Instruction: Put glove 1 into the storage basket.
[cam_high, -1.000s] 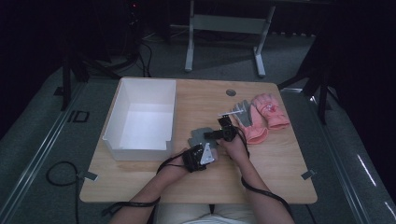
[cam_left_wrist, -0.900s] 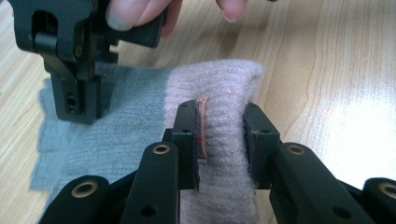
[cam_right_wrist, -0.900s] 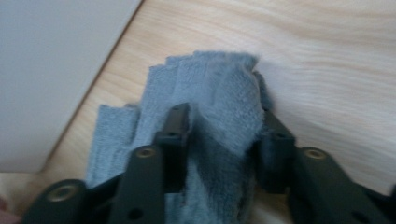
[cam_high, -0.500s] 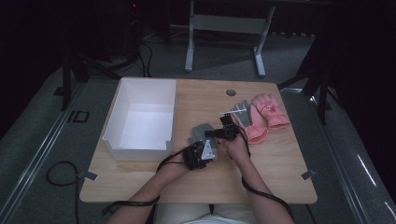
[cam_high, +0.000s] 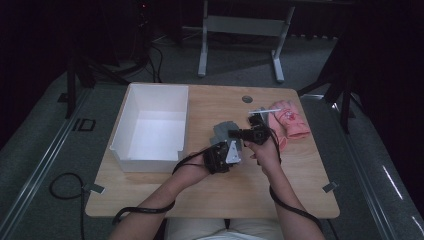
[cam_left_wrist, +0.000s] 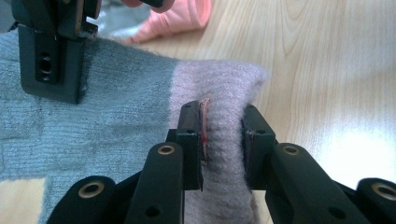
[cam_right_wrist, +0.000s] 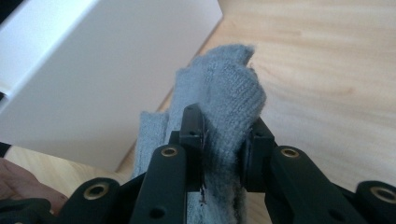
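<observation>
Both my grippers, left (cam_high: 226, 150) and right (cam_high: 239, 133), have drawn closer together mid-counter (cam_high: 300, 195), jaws clenched on the grey sock (cam_high: 223, 131), apparently folding it.

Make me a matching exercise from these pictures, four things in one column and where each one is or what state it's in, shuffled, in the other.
Things:
1. grey knitted item
2. white box
3. pink garment
4. round hole

Places or states:
A. lying at the table's right side
B. pinched by both grippers
C. in the tabletop near the far edge
D. standing empty on the table's left

Pairs: 1-B, 2-D, 3-A, 4-C
</observation>
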